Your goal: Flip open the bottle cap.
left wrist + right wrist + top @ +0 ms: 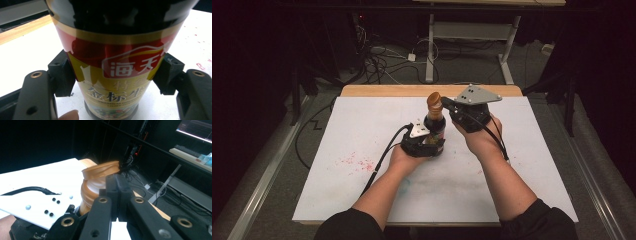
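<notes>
One dark glass sauce bottle (435, 127) stands upright on the white table sheet (362, 125), near its middle, wooden table edge (382, 90) well behind the bottle. Glossy red-yellow label with a gold band, smooth round body. My left gripper (113, 75) clamps the bottle's lower body, matte black pads touching both sides. Amber ribbed plastic cap (100, 171), flipped open and tilted. My right gripper (117, 182) sits at the cap, jaws pressed together on its lid edge.
</notes>
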The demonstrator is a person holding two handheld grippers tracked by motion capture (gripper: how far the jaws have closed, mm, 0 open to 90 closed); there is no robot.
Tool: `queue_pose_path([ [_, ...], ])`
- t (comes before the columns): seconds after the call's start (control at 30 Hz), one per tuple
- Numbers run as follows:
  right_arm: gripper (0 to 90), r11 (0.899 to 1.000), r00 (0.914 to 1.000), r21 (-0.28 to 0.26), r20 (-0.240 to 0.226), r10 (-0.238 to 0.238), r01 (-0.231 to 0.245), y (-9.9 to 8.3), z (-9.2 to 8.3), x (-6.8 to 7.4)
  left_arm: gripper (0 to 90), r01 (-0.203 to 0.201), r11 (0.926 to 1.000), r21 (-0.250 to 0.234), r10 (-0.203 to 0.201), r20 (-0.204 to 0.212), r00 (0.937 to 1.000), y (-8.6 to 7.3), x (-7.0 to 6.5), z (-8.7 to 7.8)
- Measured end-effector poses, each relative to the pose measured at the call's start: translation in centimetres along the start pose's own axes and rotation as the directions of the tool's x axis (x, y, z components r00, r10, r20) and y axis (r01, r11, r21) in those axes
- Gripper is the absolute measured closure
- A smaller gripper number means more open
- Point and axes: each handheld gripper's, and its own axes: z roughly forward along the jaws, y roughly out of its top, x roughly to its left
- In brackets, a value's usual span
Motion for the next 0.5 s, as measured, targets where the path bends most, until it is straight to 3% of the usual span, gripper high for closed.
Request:
queue_pose_path([
  [0.37, 90.0, 1.0, 1.0, -0.013, -0.004, -0.001, 0.001, 1.0, 0.2, 0.3, 28.4, 0.001, 1.0, -0.003, -0.001, 0.0, 1.0, 0.0, 0.0, 0.0],
  [0.4, 90.0, 1.0, 0.9999, -0.015, -0.012, 0.001, -0.001, 1.3, 0.4, 0.4, 28.4, -0.126, 0.9867, 0.102, 0.124, 0.029, 0.9919, 0.1, 0.8, -0.7],
  [0.43, 90.0, 1.0, 0.9998, -0.018, -0.017, -0.011, 0.011, 1.7, 0.5, 0.6, 28.4, -0.127, 0.9868, 0.101, 0.124, 0.028, 0.9918, 0.1, 0.7, -0.7],
  [0.47, 90.0, 0.999, 0.9994, -0.02, -0.023, -0.026, 0.026, 2.1, 0.6, 0.9, 28.4, -0.125, 0.987, 0.1, 0.123, 0.028, 0.992, 0.1, 0.7, -0.7],
  [0.5, 90.0, 0.999, 0.9988, -0.016, -0.032, -0.038, 0.038, 2.4, 0.9, 1.2, 28.4, 0.0, 1.0, -0.003, 0.0, 0.001, 1.0, 0.0, 0.0, -0.1],
])
